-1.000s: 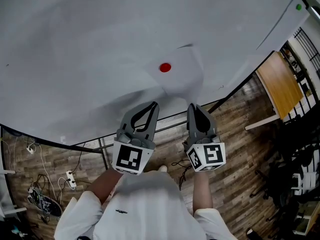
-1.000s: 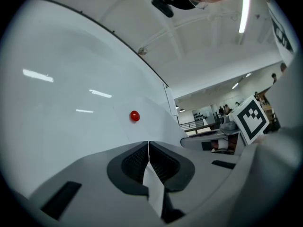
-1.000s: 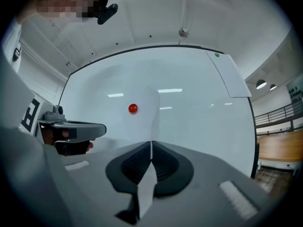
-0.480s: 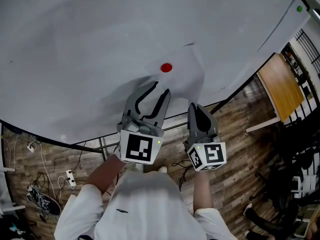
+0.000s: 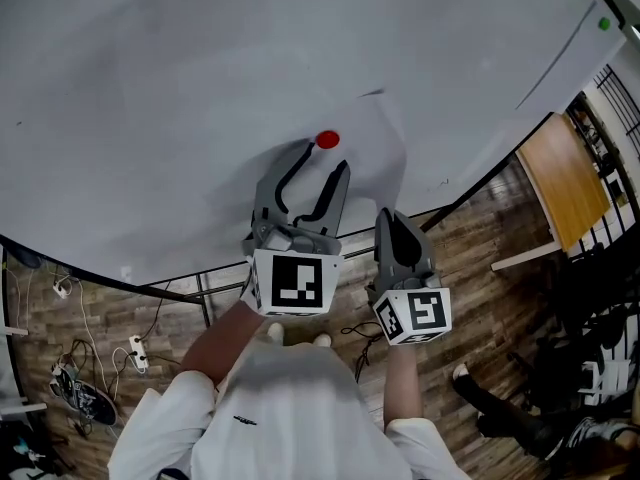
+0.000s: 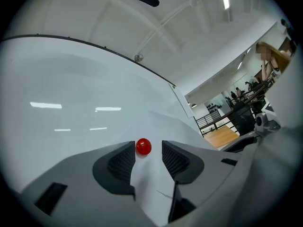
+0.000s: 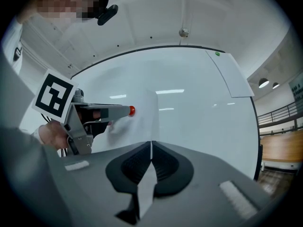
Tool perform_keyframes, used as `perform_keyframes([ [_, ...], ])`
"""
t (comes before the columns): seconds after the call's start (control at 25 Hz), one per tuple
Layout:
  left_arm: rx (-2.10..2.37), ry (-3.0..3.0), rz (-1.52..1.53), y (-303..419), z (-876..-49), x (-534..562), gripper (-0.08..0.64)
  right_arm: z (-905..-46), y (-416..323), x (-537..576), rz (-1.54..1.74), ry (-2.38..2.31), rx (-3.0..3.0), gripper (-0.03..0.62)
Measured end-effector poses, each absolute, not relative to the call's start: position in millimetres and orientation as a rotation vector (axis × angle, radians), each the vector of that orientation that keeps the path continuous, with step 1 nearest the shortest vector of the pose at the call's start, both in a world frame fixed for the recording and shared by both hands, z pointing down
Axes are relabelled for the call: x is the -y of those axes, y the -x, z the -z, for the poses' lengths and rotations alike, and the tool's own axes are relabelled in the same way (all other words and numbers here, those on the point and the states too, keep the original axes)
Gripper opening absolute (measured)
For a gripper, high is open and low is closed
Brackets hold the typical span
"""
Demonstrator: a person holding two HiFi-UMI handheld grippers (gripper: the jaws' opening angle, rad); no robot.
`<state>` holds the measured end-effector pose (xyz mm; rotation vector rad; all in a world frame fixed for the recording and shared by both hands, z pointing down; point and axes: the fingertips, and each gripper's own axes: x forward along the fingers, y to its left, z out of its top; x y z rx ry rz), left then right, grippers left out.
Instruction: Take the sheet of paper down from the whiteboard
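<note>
A white sheet of paper (image 5: 372,158) hangs on the whiteboard (image 5: 150,88), pinned by a round red magnet (image 5: 327,140). My left gripper (image 5: 322,160) is raised to the magnet and its jaws are opening. In the left gripper view the magnet (image 6: 143,146) sits between the two fingertips of that gripper (image 6: 144,157), and the pads do not press on it. My right gripper (image 5: 392,214) is lower, at the sheet's bottom edge. In the right gripper view its jaws (image 7: 151,150) are shut on the paper (image 7: 144,126), a strip of which runs between the pads.
A second sheet with a green magnet (image 5: 603,23) hangs at the board's far right. Below the board are its metal stand (image 5: 205,303), a wooden floor with cables (image 5: 80,368) at left, and a wooden tabletop (image 5: 560,168) at right.
My left gripper has risen from below the sheet up to the red magnet, and its jaws have gone from shut to wide apart. The right gripper has kept still.
</note>
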<state>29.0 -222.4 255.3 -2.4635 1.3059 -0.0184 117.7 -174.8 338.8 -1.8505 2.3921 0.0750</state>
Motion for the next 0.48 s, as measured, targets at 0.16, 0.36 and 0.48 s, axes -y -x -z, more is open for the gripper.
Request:
perform_keyframes([
  [0.16,-1.401,2.406,0.002,-30,-255,228,0.178,-340,-121,178,-0.065,1.821,-2.396,0.011],
  [0.36,-1.464,2.358,0.011,-33,-257,233,0.178,-341,-125,181,-0.057,1.783,-2.413,0.011],
  [0.48,-1.515,2.313,0.013,-34,-257,234,0.176,-342,-129,183,-0.058,1.757,-2.432,0.011],
])
